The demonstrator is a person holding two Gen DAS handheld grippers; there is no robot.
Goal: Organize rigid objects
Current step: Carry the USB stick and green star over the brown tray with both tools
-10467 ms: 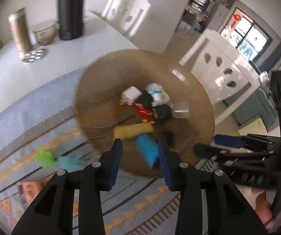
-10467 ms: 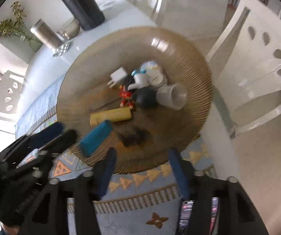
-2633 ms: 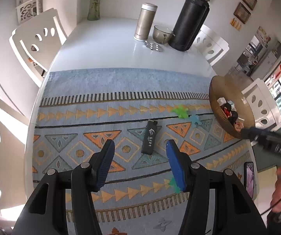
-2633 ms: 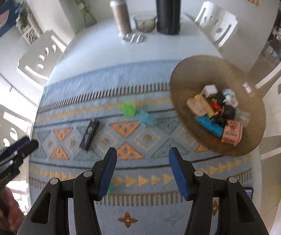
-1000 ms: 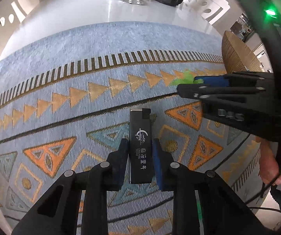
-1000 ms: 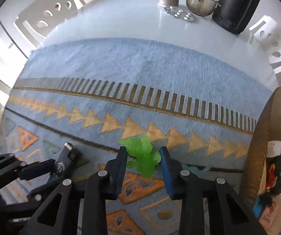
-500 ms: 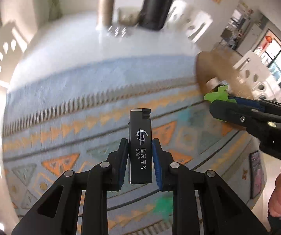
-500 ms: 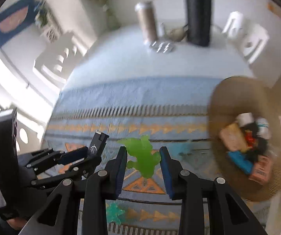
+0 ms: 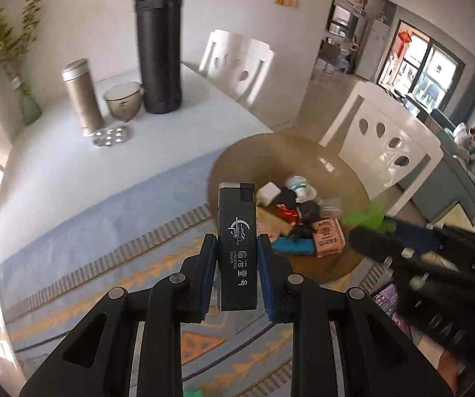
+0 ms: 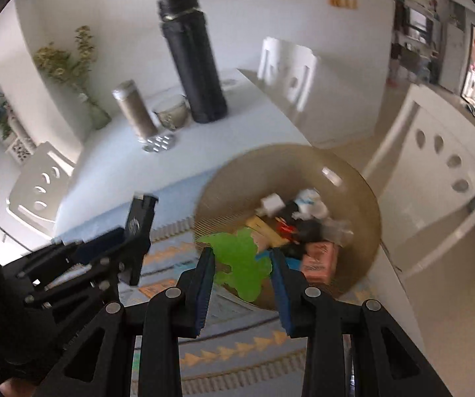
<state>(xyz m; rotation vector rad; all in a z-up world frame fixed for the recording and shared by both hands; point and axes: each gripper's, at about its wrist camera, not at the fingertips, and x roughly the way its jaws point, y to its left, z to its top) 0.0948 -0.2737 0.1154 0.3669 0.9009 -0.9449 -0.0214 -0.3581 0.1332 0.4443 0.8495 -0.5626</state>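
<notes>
My left gripper (image 9: 237, 258) is shut on a black lighter (image 9: 237, 231) and holds it upright in the air, left of the brown woven basket (image 9: 237, 158). It also shows in the right wrist view (image 10: 141, 218). My right gripper (image 10: 242, 264) is shut on a green toy figure (image 10: 242, 261) and holds it over the near rim of the basket (image 10: 363, 248). The green toy shows blurred in the left wrist view (image 9: 368, 216). The basket holds several small items, among them a pink box (image 10: 318, 259) and a blue bar (image 9: 293, 245).
A blue patterned mat (image 9: 105, 231) covers the white table. A tall black flask (image 9: 159, 43), a metal canister (image 9: 78, 96), a glass bowl (image 9: 123, 101) and a pill pack (image 9: 110, 135) stand at the far end. White chairs (image 9: 383, 158) stand around the table. A phone (image 9: 386, 301) lies near the table edge.
Both grippers have swung right toward the basket with the lighter and the green toy held in the air. The basket is now close ahead of both.
</notes>
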